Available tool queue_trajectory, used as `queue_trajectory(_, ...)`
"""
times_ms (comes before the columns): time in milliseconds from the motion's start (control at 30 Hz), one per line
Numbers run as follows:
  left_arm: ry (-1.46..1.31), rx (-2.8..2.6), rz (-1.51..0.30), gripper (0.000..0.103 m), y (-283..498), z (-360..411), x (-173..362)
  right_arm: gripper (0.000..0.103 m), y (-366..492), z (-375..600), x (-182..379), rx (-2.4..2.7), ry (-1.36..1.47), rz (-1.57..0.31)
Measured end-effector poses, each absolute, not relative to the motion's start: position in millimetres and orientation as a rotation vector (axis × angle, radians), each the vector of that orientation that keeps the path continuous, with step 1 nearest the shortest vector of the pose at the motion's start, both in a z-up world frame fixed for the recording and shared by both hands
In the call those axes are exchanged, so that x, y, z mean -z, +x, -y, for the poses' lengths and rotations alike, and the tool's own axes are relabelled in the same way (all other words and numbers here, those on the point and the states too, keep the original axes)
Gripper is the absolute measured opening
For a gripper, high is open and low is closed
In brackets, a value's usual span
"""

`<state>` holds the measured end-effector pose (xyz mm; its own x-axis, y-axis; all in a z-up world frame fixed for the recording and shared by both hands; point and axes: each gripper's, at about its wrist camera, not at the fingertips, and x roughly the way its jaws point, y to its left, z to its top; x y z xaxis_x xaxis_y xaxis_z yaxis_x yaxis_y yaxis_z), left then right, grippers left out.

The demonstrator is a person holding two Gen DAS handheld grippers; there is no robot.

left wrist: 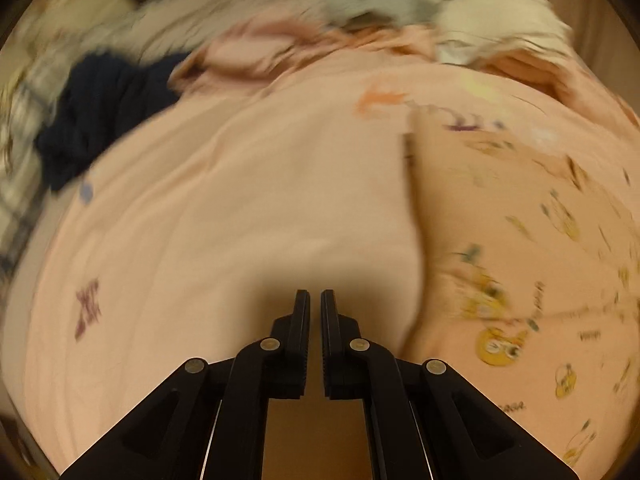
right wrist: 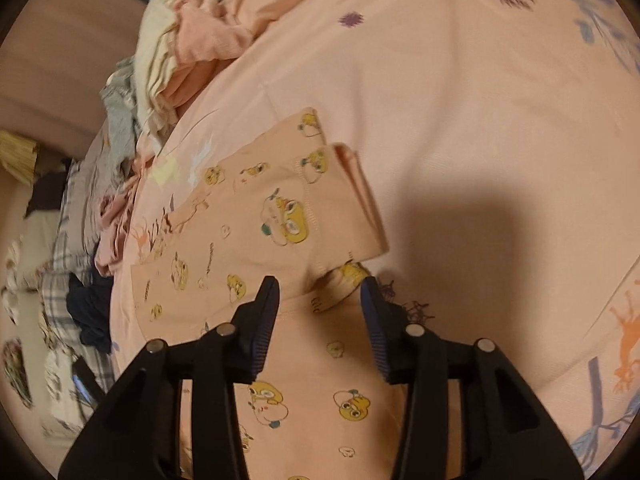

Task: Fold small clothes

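A small pink garment (right wrist: 256, 240) printed with yellow cartoon figures lies flat on the pink bed sheet (right wrist: 460, 120). One part is folded over, with a cuff edge (right wrist: 356, 184) pointing away. My right gripper (right wrist: 320, 288) is open just above the garment, its fingers astride a raised fold. In the blurred left wrist view the same garment (left wrist: 520, 260) lies to the right. My left gripper (left wrist: 315, 300) hangs over bare sheet (left wrist: 240, 220), jaws nearly together with a thin gap and nothing between them.
A pile of loose clothes lies along the sheet's edge: white and pink pieces (right wrist: 192, 40), grey fabric (right wrist: 116, 120), a dark navy item (left wrist: 100, 112) and plaid cloth (right wrist: 64, 288). A white and grey heap (left wrist: 420, 0) sits at the far end in the left wrist view.
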<state>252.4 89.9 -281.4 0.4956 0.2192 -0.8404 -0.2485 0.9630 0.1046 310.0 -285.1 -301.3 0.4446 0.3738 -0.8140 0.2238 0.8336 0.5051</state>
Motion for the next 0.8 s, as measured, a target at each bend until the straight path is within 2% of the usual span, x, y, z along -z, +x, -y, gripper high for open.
queue_trajectory(300,0.216,-0.231,-0.992,0.001,277.5,-40.4,300.4,0.044,311.0,262.7,312.9,-0.144,0.51,-1.214)
queue_trajectory(400,0.173,-0.04,-0.986,0.001,259.1,-47.8,290.2,0.044,308.8,261.5,312.9,-0.13,0.457,-1.218)
queue_trajectory(567,-0.105,0.091,-1.043,0.001,252.1,-81.9,286.0,0.048,307.3,264.9,315.0,-0.139,0.473,-1.21)
queue_trajectory(800,-0.042,0.13,-1.005,0.002,236.9,-65.8,273.8,0.05,304.8,261.1,318.6,-0.157,0.456,-1.23)
